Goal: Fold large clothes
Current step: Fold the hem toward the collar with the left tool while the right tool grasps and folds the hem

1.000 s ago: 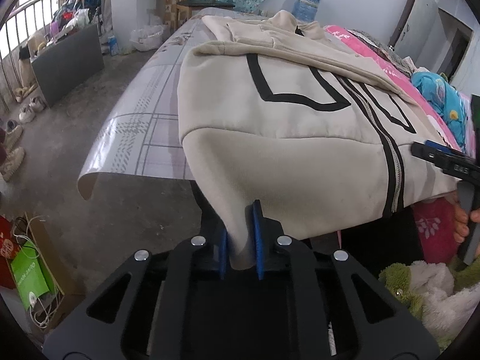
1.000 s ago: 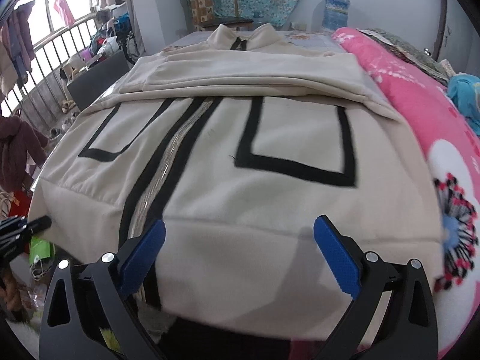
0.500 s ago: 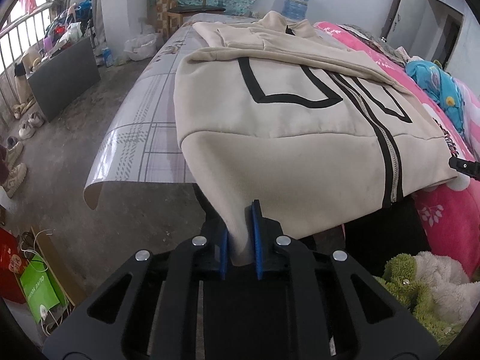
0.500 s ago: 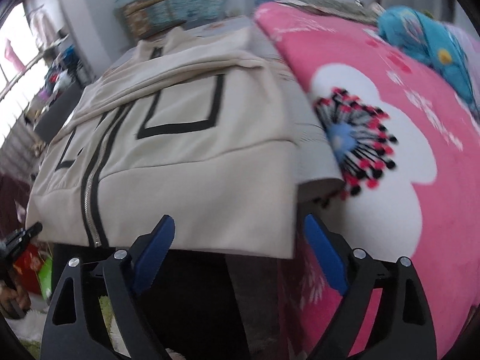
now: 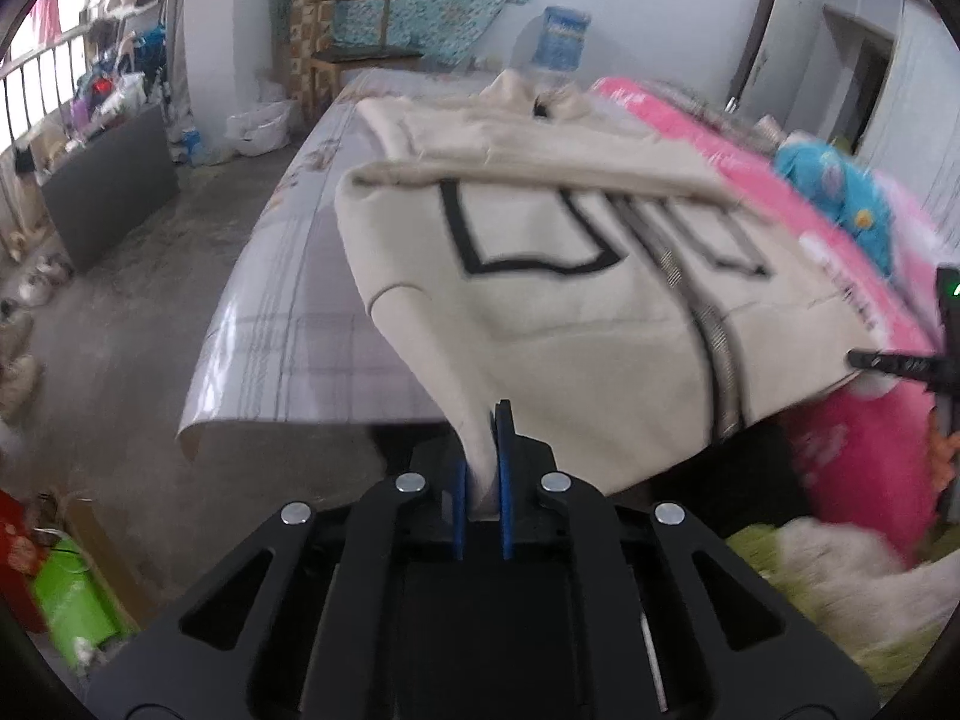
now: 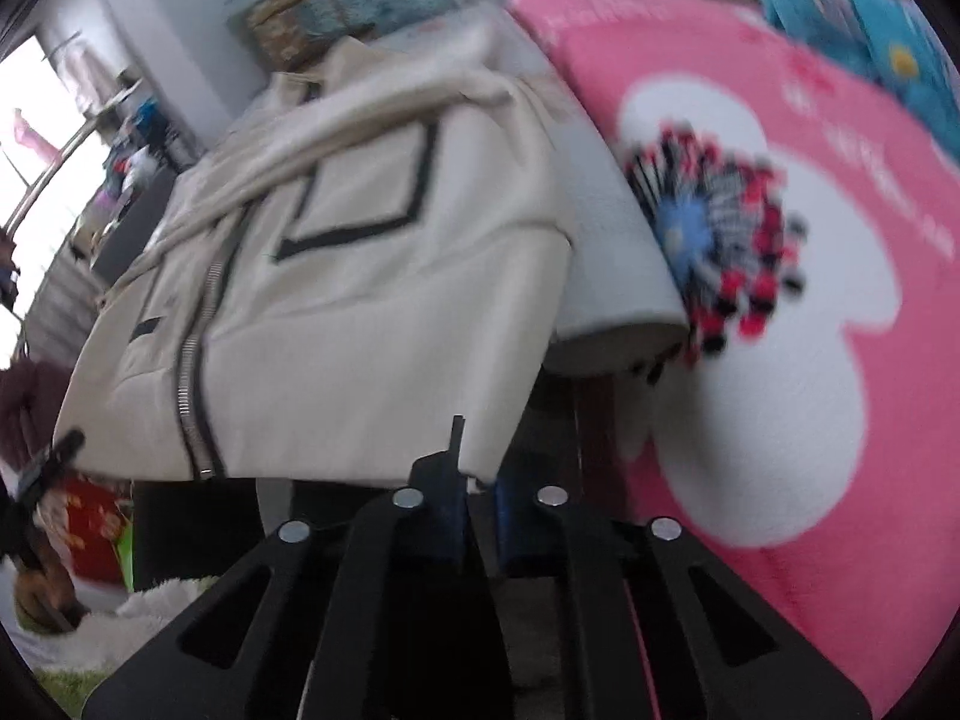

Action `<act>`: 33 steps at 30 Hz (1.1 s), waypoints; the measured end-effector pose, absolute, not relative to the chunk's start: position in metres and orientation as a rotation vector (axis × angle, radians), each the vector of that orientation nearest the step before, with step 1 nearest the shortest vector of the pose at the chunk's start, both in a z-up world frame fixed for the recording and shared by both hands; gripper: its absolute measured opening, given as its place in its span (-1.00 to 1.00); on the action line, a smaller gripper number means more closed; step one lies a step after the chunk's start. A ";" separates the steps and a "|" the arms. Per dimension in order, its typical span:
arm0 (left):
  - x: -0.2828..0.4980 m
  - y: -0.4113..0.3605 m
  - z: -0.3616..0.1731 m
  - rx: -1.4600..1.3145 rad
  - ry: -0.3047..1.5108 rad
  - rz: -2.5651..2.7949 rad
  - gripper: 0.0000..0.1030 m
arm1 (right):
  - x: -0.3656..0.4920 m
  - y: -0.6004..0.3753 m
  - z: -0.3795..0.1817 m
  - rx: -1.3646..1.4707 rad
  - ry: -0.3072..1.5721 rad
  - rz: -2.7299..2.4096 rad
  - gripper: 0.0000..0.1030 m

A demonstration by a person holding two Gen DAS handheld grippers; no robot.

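Observation:
A large beige zip jacket [image 5: 570,312] with black outlines lies front up on the table, its hem hanging over the near edge. My left gripper [image 5: 487,420] pinches the hem's left corner between its blue pads [image 5: 507,456], its jaws still closing on the cloth, and that corner is raised. In the right wrist view the jacket [image 6: 360,312] fills the left half. My right gripper [image 6: 474,474] is shut on the hem's right corner. Each gripper shows in the other's view: the right gripper [image 5: 900,363] at the far right, the left gripper [image 6: 54,456] at the far left.
A checked plastic cover [image 5: 288,330] lies on the table left of the jacket. A pink flowered blanket [image 6: 780,360] and a blue garment [image 5: 840,204] lie to the right. Plush toys [image 5: 840,558] and a green bag [image 5: 66,594] sit on the floor below. A wooden chair [image 5: 342,54] stands behind.
My right gripper slid right along the hem, from wide open over the jacket's middle to the right corner, and shut on it. My left gripper lifted its corner slightly.

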State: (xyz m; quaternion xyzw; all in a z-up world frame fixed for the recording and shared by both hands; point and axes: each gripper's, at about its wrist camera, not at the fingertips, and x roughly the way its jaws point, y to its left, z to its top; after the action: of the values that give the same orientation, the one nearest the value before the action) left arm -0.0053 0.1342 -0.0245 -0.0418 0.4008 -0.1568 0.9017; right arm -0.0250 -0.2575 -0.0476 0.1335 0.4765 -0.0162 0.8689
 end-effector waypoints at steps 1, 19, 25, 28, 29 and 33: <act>-0.003 0.136 -0.019 -0.113 0.821 -0.341 -0.87 | -0.025 -0.255 -0.038 0.261 0.981 -0.027 -0.88; 0.148 0.152 0.003 -0.307 0.798 -0.243 -0.87 | 0.110 -0.278 0.017 0.351 0.702 0.001 -0.89; 0.180 0.160 -0.031 -0.337 0.841 -0.165 -0.48 | 0.157 -0.299 -0.027 0.420 0.774 -0.046 -0.53; 0.171 0.171 -0.034 -0.389 0.822 -0.149 -0.23 | 0.152 -0.307 -0.036 0.454 0.788 -0.077 -0.19; 0.165 0.175 -0.034 -0.402 0.812 -0.148 -0.14 | 0.147 -0.309 -0.035 0.457 0.779 -0.078 -0.10; 0.141 0.187 -0.033 -0.391 0.803 -0.117 0.05 | 0.120 -0.316 -0.032 0.418 0.764 -0.134 0.25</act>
State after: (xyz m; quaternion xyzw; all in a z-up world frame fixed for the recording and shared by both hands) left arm 0.1408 0.1869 -0.0334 -0.1891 0.3882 -0.0564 0.9002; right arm 0.1198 -0.3158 -0.0323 0.2025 0.3700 -0.0650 0.9044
